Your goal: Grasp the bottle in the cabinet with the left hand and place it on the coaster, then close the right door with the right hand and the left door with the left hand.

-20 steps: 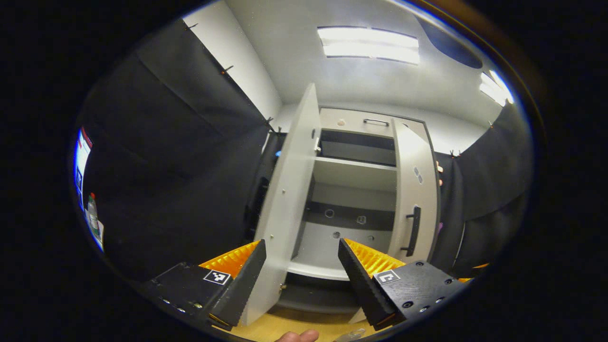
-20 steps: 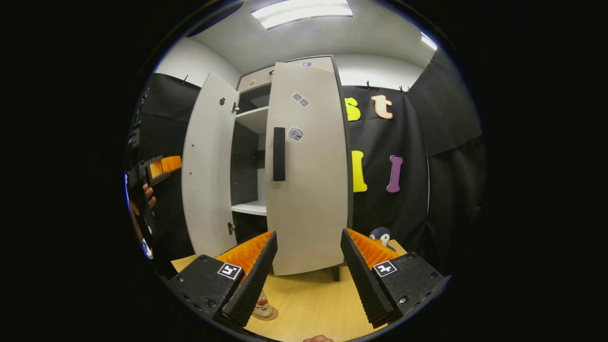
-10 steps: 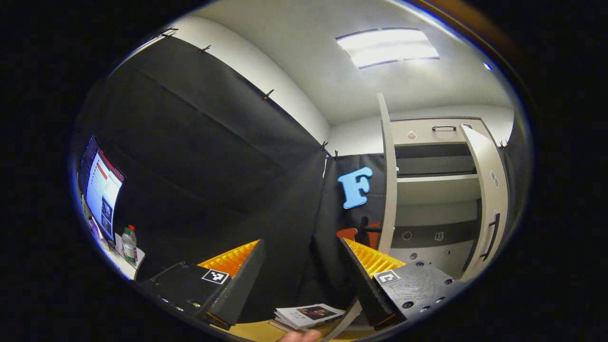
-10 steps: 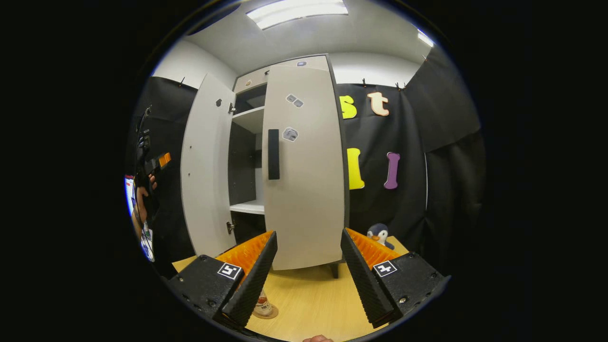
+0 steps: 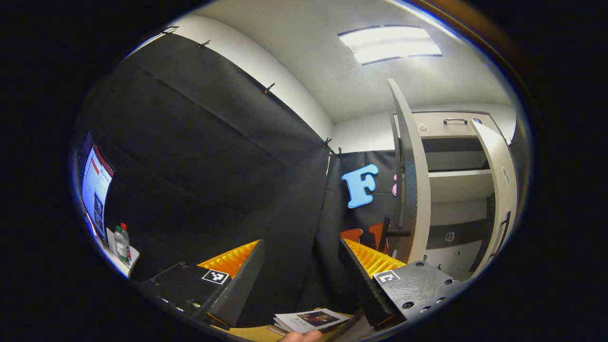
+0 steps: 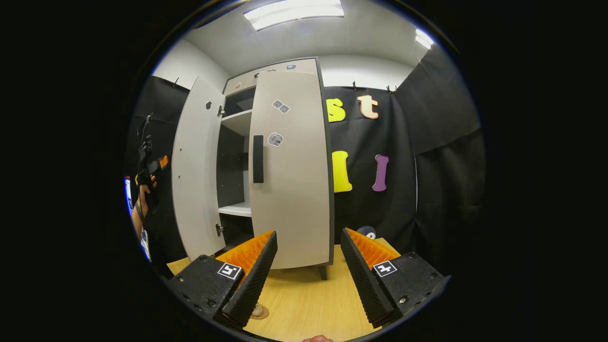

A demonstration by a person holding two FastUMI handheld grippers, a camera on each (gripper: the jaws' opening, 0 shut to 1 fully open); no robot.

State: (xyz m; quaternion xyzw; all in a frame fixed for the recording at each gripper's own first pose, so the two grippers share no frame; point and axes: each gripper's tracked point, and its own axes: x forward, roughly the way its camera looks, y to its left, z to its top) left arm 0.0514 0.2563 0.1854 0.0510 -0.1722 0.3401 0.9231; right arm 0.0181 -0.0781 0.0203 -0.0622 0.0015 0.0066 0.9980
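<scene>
**Right door nearly shut, left door wide open**

Here the right gripper (image 6: 308, 266) hangs above the wooden table (image 6: 304, 304) with its two ridged fingers spread and nothing between them. Beyond them stands the pale cabinet (image 6: 266, 76). Its right door (image 6: 292, 190) is swung almost shut, the black handle (image 6: 258, 159) near its free edge. The left door (image 6: 194, 171) stands open, and the gap between the two shows a shelf (image 6: 233, 209). The bottle (image 6: 258, 311) rests on the coaster (image 6: 260, 314) near the table's front left edge, mostly hidden behind the left finger (image 6: 249, 275).

The left gripper (image 5: 301, 273), seen in its own view, is likewise spread and empty, aimed at the black cloth wall. The open left door (image 5: 412, 180) shows edge-on just right of its fingers. A booklet (image 5: 311, 319) lies on the table's edge below. From the right gripper view, the left gripper (image 6: 154, 166) is held up beside the open left door's outer face by a hand (image 6: 142, 187).
</scene>
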